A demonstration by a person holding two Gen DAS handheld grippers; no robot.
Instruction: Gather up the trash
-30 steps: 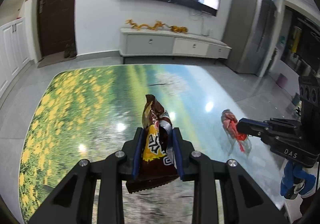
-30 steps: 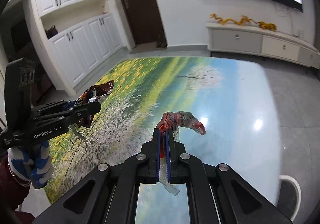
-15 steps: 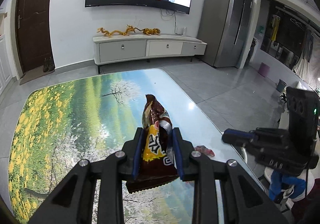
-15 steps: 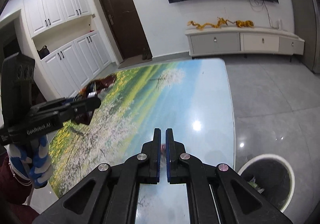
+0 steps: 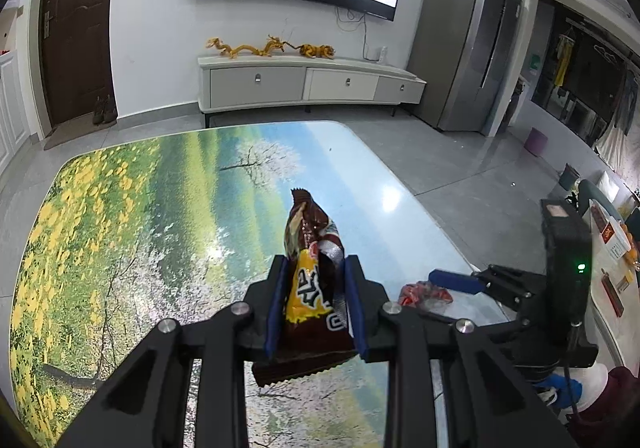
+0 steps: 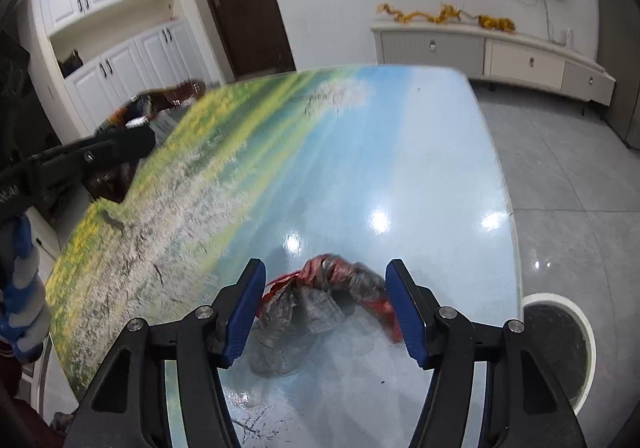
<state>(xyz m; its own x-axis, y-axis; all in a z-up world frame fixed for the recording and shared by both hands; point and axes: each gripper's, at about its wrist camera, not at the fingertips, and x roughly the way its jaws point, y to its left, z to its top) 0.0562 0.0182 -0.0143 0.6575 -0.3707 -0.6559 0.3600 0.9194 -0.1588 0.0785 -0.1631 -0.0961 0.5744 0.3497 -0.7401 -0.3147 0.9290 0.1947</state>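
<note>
My left gripper (image 5: 315, 306) is shut on a brown and yellow snack wrapper (image 5: 312, 280), held upright above the table (image 5: 160, 208). It also shows at the left of the right wrist view (image 6: 120, 144). My right gripper (image 6: 326, 306) is open, its blue pads either side of a crumpled red and clear plastic wrapper (image 6: 320, 300) lying on the table near the right edge. That wrapper also shows in the left wrist view (image 5: 424, 292), beside the right gripper's blue pad (image 5: 452, 280).
The table top (image 6: 360, 168) bears a glossy landscape print. A round trash bin (image 6: 560, 344) stands on the floor just off the table's right edge. A TV cabinet (image 5: 308, 84) and a door (image 5: 76, 24) are at the far wall.
My right gripper opened and the red wrapper now lies on the table between its pads. The left gripper kept its hold on the snack wrapper and shifted its view slightly.
</note>
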